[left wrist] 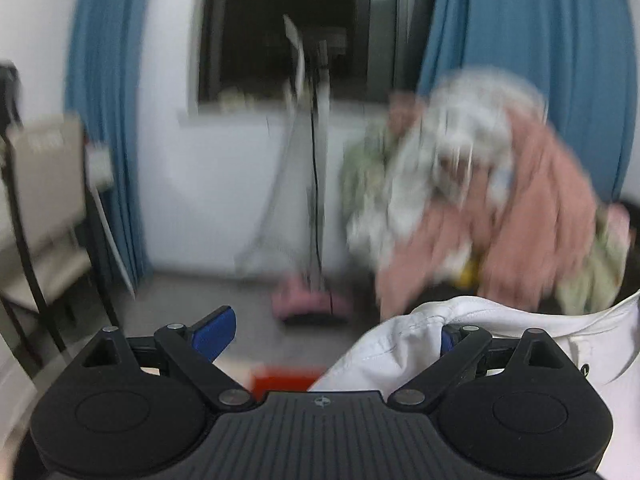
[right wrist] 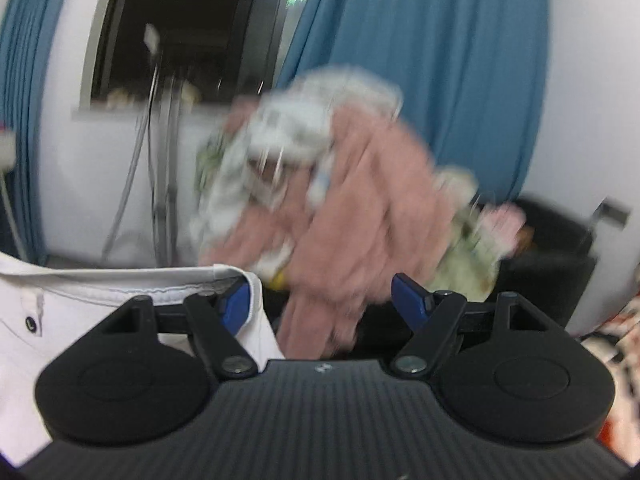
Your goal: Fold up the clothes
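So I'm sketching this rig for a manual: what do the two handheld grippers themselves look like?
Both look alike. The left gripper and right gripper each have a matte black ribbed body with two round black discs either side, angular black linkage arms joined by silver rivets, and blue fingers. A small round emblem sits at the centre of each body. No cables or sleeves show.

Grey floor (left wrist: pixel 180 304) showing at lower left of left wrist frame. Pink base (left wrist: pixel 310 304) of upright stand sitting on it at centre, blurred. Chair (left wrist: pixel 44 216) legs standing on it at left edge. Dark seat (right wrist: pixel 552 276) bearing heaped clothes pile (right wrist: pixel 340 184), centre-right of right wrist frame.
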`<action>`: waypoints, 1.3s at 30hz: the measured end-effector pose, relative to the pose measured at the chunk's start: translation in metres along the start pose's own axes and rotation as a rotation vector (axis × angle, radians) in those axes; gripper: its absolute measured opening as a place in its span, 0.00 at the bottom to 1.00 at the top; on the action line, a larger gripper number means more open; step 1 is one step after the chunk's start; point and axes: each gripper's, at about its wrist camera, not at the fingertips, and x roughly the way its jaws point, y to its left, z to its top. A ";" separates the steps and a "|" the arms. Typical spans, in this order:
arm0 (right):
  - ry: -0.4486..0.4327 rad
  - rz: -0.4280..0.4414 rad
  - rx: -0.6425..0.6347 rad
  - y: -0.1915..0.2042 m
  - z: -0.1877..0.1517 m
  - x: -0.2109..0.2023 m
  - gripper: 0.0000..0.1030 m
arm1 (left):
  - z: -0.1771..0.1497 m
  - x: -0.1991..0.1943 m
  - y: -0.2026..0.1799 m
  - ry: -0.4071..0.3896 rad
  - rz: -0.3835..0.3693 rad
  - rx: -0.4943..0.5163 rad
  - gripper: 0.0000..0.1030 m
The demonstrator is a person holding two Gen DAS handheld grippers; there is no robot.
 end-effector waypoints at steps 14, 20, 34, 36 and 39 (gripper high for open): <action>0.471 0.373 0.061 0.003 -0.034 0.071 0.73 | 0.030 0.104 0.039 0.462 -0.189 0.115 0.98; 0.312 0.324 0.120 -0.009 -0.029 0.011 0.73 | 0.038 -0.002 0.036 0.284 -0.193 0.125 0.99; 0.073 0.273 0.164 -0.030 -0.060 -0.315 0.74 | -0.062 -0.341 0.044 -0.013 -0.194 0.066 0.99; 0.069 0.260 0.166 -0.032 -0.073 -0.351 0.74 | -0.079 -0.374 0.048 -0.019 -0.193 0.064 0.99; 0.030 0.259 0.158 -0.031 -0.095 -0.393 0.74 | -0.107 -0.412 0.054 -0.028 -0.192 0.037 0.99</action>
